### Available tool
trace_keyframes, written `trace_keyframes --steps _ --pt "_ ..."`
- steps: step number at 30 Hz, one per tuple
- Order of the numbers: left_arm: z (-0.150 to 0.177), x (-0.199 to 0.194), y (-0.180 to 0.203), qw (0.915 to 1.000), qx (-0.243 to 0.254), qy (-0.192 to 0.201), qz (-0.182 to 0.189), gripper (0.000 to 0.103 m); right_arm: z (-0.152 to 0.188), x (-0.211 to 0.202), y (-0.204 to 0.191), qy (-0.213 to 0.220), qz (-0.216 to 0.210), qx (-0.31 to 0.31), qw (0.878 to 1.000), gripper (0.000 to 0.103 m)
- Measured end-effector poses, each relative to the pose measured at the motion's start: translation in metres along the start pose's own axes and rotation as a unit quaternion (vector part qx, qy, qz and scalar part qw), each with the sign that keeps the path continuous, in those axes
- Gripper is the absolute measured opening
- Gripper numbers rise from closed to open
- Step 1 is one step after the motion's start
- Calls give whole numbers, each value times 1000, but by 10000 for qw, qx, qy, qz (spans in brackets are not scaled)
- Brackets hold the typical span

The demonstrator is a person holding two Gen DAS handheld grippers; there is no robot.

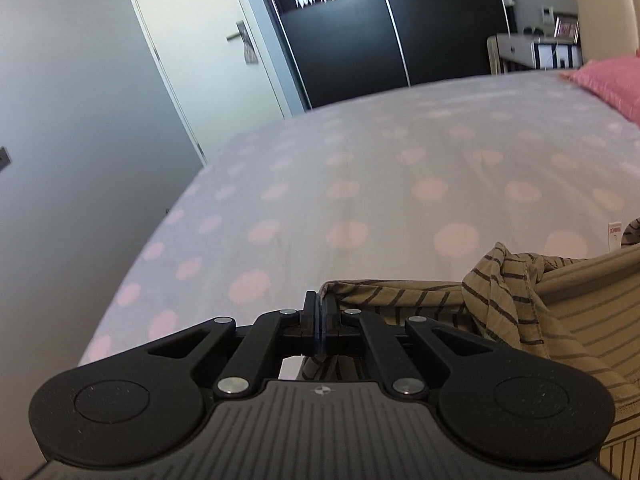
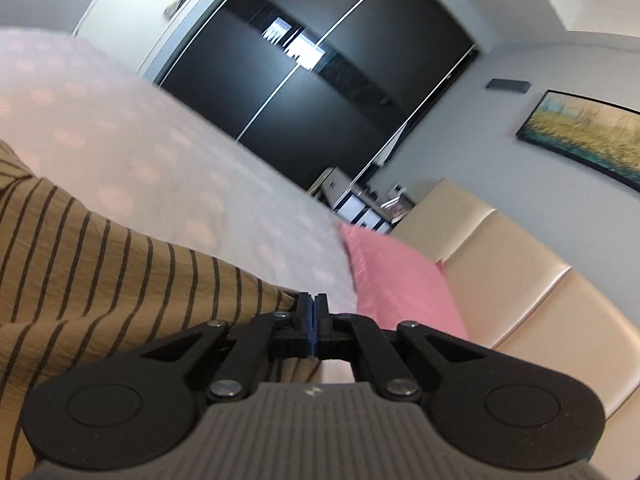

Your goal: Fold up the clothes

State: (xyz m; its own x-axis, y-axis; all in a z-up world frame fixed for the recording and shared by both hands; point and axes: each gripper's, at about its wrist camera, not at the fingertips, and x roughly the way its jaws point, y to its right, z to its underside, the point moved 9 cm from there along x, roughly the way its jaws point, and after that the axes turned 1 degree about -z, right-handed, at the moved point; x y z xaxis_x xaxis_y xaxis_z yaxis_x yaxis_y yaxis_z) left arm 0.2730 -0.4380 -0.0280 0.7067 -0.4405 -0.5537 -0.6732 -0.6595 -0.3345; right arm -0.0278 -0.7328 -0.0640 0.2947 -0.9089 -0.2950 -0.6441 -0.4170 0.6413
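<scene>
A tan garment with dark thin stripes [image 1: 540,320] lies on the bed at the lower right of the left wrist view, bunched in folds, with a white label [image 1: 615,236] beside it. My left gripper [image 1: 320,300] is shut on the garment's left edge, and cloth hangs under the closed fingers. In the right wrist view the same striped garment [image 2: 100,256] spreads over the lower left. My right gripper [image 2: 313,300] is shut on its right edge, the cloth pinched between the black fingers.
The bed sheet [image 1: 360,184] is white with pink dots and its left edge drops to the floor. A pink pillow [image 2: 396,276] and a cream padded headboard [image 2: 520,280] lie to the right. A black sliding wardrobe [image 1: 360,40], a white door [image 1: 200,40] and a nightstand [image 1: 532,52] stand beyond.
</scene>
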Motion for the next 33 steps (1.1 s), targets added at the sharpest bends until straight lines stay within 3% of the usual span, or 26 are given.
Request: trace_keyframes --steps 6,15,19,28,33 --pt "-2 22 10 9999 -39 -115 -64 0 17 36 -34 -132 -10 -23 9999 0" --pt "4 61 28 9994 -33 -332 -126 0 -17 40 -7 18 279 97 9996 0" --pt "14 84 40 9988 27 -467 -124 0 -21 60 -10 -170 343 53 9993 0" --pt "37 136 66 9968 161 -771 -121 0 25 106 -57 -868 -53 -144 9961 0" --pt "52 158 77 9944 198 -1035 -24 2 44 126 -78 -1302 -479 -21 9903 1"
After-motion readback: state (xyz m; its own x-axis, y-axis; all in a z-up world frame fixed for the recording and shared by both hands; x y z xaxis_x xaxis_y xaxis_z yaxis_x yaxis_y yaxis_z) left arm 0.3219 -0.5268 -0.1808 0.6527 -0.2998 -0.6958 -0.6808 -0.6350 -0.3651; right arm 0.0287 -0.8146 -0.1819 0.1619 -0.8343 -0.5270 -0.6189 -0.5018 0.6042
